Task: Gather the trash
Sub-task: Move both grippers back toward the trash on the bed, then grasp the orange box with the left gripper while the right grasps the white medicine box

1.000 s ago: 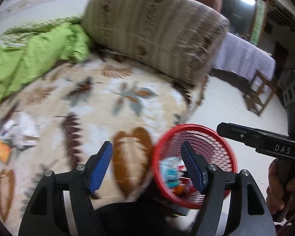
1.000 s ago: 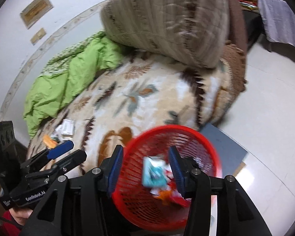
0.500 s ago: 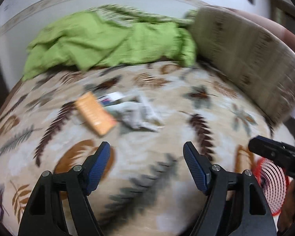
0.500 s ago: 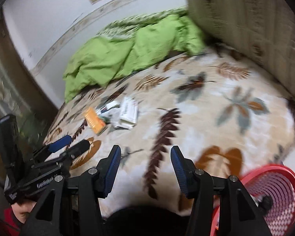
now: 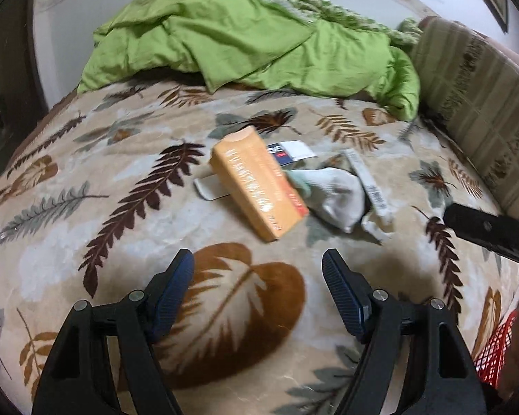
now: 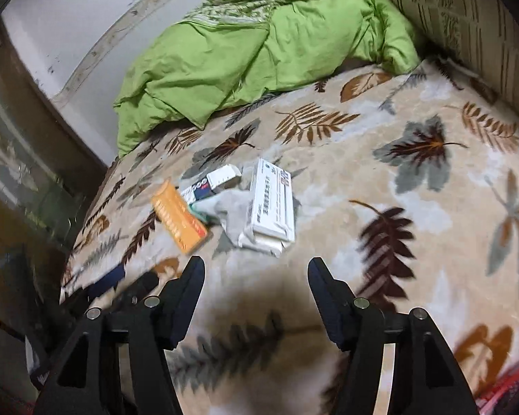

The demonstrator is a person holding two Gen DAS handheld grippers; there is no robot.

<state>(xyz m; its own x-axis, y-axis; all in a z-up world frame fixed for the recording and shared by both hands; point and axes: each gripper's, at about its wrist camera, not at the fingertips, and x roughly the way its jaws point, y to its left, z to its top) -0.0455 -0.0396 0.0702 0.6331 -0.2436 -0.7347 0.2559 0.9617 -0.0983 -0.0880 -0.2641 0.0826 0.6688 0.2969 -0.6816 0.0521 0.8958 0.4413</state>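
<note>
A small pile of trash lies on the leaf-patterned bed cover (image 5: 86, 180): an orange box (image 5: 257, 183) (image 6: 178, 216), a white box with print (image 6: 273, 204) (image 5: 370, 181), a crumpled grey-white wrapper (image 5: 332, 193) (image 6: 225, 209) and a white-and-blue packet (image 5: 290, 150) (image 6: 211, 183). My left gripper (image 5: 257, 271) hovers open just short of the orange box, nothing between its fingers. My right gripper (image 6: 256, 269) hangs near the white box, its jaws opening and empty. One of its black fingers (image 5: 484, 226) shows at the right of the left wrist view.
A rumpled green quilt (image 5: 245, 38) (image 6: 259, 55) lies along the wall behind the trash. A big brown striped cushion (image 5: 481, 103) (image 6: 467, 17) stands at the right. The red mesh basket (image 5: 494, 352) (image 6: 501, 390) peeks in at the bed's near right edge.
Both grippers swung left from over the red basket to the trash pile on the bed. The right gripper's jaws stand wider than before. The basket has slid to the frame edges.
</note>
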